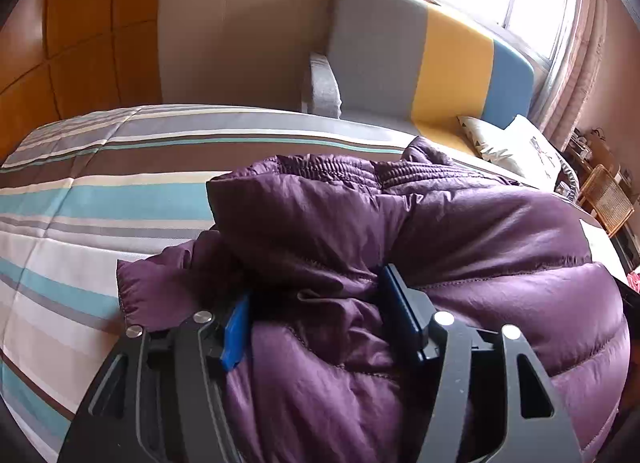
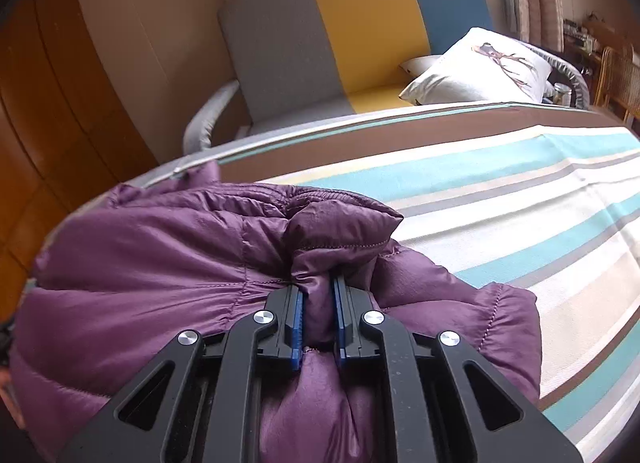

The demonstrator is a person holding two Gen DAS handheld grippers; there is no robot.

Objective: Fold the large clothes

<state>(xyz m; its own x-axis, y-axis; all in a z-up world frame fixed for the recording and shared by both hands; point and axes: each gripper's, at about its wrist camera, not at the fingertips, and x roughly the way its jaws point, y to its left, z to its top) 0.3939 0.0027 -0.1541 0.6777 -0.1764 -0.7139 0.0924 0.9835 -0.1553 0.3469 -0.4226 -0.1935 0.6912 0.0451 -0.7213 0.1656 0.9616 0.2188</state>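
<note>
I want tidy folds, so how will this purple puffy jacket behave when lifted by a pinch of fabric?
The purple jacket will likely sag and drape: it already bunches where the right gripper pinches it. Its quilted, puffed panels suggest it is light for its bulk and may spring back from creases. The shiny shell looks slippery, so it could slide on the striped bedcover.

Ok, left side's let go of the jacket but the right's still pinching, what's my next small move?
Probably open the right gripper too: its pads pinch a fold of the purple jacket, which already lies bunched on the striped bedspread, while the left gripper stands open.
</note>
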